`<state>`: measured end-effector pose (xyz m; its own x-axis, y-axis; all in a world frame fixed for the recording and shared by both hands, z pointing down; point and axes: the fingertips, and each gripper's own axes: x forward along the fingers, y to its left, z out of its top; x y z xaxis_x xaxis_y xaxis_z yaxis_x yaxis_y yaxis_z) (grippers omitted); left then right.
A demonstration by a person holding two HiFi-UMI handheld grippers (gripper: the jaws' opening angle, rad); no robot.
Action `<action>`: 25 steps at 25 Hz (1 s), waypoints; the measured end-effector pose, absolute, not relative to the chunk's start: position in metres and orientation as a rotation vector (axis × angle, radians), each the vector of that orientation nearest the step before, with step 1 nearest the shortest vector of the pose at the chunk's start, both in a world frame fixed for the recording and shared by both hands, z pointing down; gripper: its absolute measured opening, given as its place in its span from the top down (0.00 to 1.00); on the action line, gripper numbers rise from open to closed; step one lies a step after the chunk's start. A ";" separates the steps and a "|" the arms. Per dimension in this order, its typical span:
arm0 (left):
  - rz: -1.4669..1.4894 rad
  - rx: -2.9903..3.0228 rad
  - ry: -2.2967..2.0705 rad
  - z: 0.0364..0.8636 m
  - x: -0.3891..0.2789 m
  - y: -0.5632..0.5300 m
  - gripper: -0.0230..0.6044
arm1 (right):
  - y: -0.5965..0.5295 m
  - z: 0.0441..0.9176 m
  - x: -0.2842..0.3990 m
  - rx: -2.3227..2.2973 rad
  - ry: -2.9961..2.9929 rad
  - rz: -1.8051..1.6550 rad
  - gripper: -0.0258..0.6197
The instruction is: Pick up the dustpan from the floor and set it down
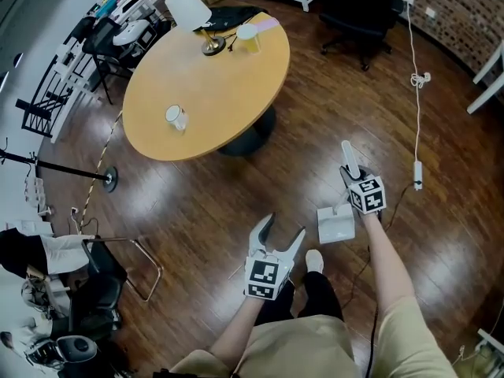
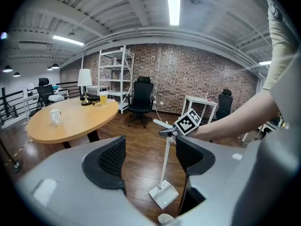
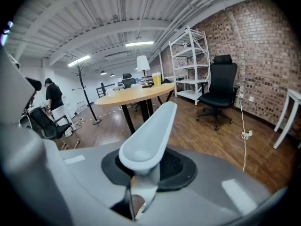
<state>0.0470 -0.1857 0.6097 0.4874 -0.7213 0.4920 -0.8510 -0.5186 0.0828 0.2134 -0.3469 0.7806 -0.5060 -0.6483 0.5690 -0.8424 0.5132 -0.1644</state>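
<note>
Nearest to the camera in the head view is the person's beige clothing (image 1: pixel 272 357); below it lies the dark wooden floor (image 1: pixel 197 211). The left tongs (image 1: pixel 283 227) hang just beside the dustpan (image 1: pixel 336 224), on its left side, and do not touch it. Their jaws stand wide apart with nothing between the pads. In the left gripper view the left tongs (image 2: pixel 150 157) only frame the dustpan (image 2: pixel 163 192), which is seen further off through the gap.

The right tongs (image 1: pixel 349 176) are above the pan of the dustpan and are closed narrow on its handle (image 1: pixel 349 156), near the upper end. In the right gripper view the right tongs (image 3: pixel 148 166) press from both sides on the handle (image 3: pixel 150 131), and its wide, flattened white end sticks out past the jaws. From this grip the long thin stem goes down, nearly upright, to the white pan, which is low at the floor. Whether the pan rests there or is a little lifted cannot be told.

A white shoe (image 1: pixel 314 260) is just beside the dustpan, on the person's side. Beyond the dustpan and well apart from it is the round wooden tabletop (image 1: pixel 205 85), which carries a mug (image 1: pixel 175 117), a lamp (image 1: pixel 193 14) and a cup of yellow drink (image 1: pixel 248 38). To the right of the dustpan a white cable (image 1: pixel 416 93) lies on the floor. A black office chair (image 1: pixel 358 6) stands far beyond the dustpan.
</note>
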 end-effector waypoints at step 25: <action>0.126 2.506 -1.736 0.414 -0.065 -0.192 0.48 | -0.226 0.445 0.122 1.611 -2.821 0.057 0.55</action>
<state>-0.0649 -0.1920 0.4141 0.3504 -0.9290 0.1190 -0.9364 -0.3498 0.0270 0.1216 -0.2261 0.4452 -0.5040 -0.8604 -0.0757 -0.8566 0.5091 -0.0836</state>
